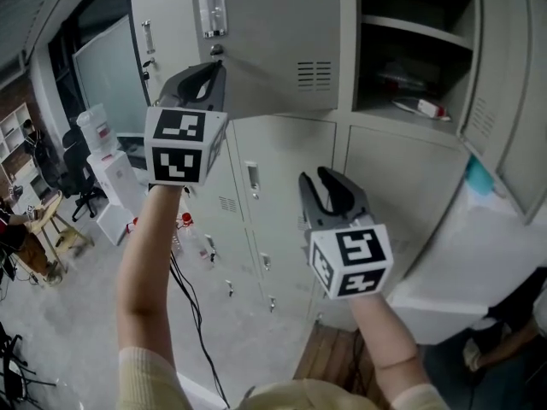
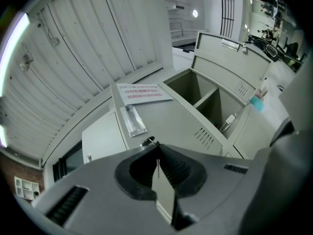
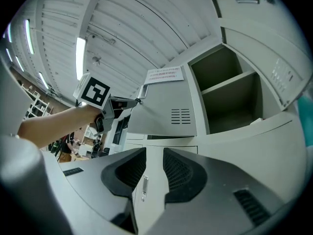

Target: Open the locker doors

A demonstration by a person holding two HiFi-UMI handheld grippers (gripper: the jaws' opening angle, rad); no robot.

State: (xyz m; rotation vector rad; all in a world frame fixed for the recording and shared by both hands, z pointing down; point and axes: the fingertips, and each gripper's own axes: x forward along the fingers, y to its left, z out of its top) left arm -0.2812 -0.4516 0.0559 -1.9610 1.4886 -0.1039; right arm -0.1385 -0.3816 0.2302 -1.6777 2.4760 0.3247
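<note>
Now left tongs (image 2: pixel 157 151) pinch a locker key (image 2: pixel 149 140); right tongs (image 3: pixel 154 153) spread; open locker (image 1: pixel 414 31) holds small items (image 1: pixel 423 107).

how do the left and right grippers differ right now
The left gripper has its jaws closed on the small key of the upper-left locker door; the right gripper has its jaws apart, gripping nothing. The left gripper sits high at that door, while the right gripper hangs lower, before the lower doors. Both carry a marker cube.
</note>
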